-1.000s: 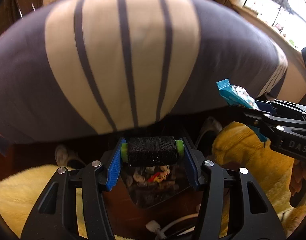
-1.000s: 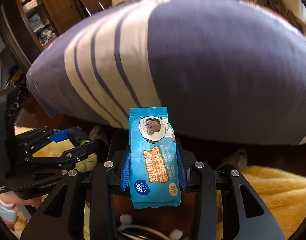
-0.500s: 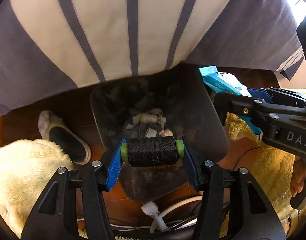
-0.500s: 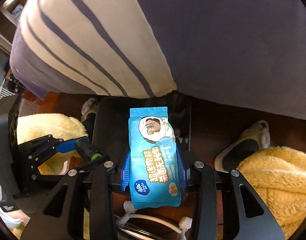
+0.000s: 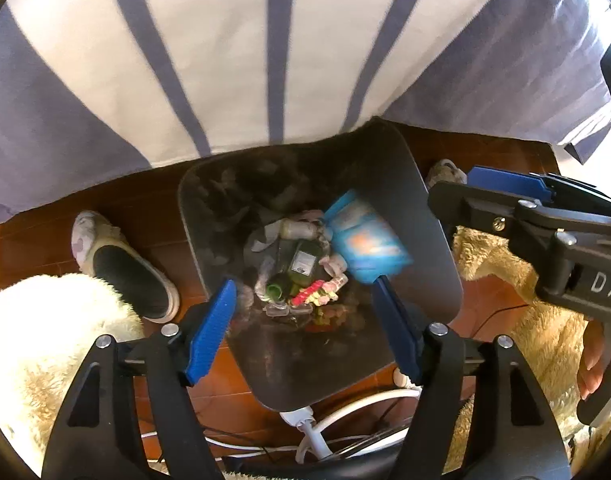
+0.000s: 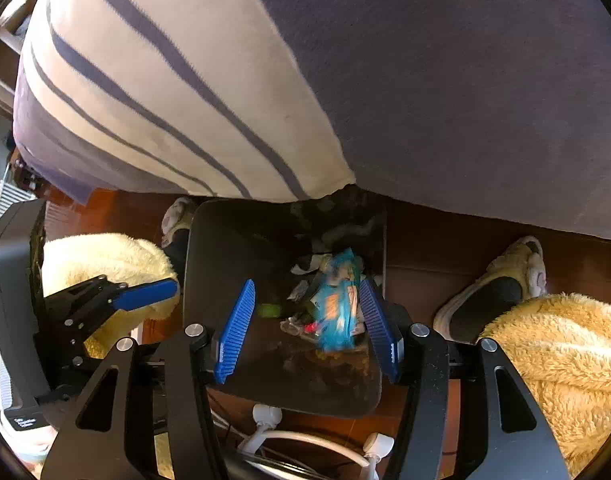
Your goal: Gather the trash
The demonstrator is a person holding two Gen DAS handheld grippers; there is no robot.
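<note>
Blue wet-wipe packet [image 5: 365, 240] inside the black trash bin [image 5: 433, 240], lying tilted on the heap of rubbish, toward the bin's right wall in the left wrist view; blurred in the right wrist view [image 6: 337, 304]. Spool with green ends [image 5: 279, 286] also in the bin, low on the heap near a red scrap. Above the bin's near rim, left claw [image 5: 305, 324] spreading wider, blue pads apart with nothing pinched between them. Right claw [image 6: 305, 320] likewise spreading over the bin [image 6: 209, 280], pads clear of the packet below. Right claw also seen at the bin's right side [image 5: 505, 184], a hand [image 5: 597, 360] on its handle. Beyond the bin's far rim, a striped purple and cream cover [image 5: 265, 40] hanging over. Left of the bin, a slipper [image 5: 121, 268] on the wooden floor; another slipper [image 6: 493, 292] to its right. Fluffy yellow fabric [image 6: 565, 360] on both sides. White cables and plugs [image 5: 305, 420] just before the bin's near edge.
</note>
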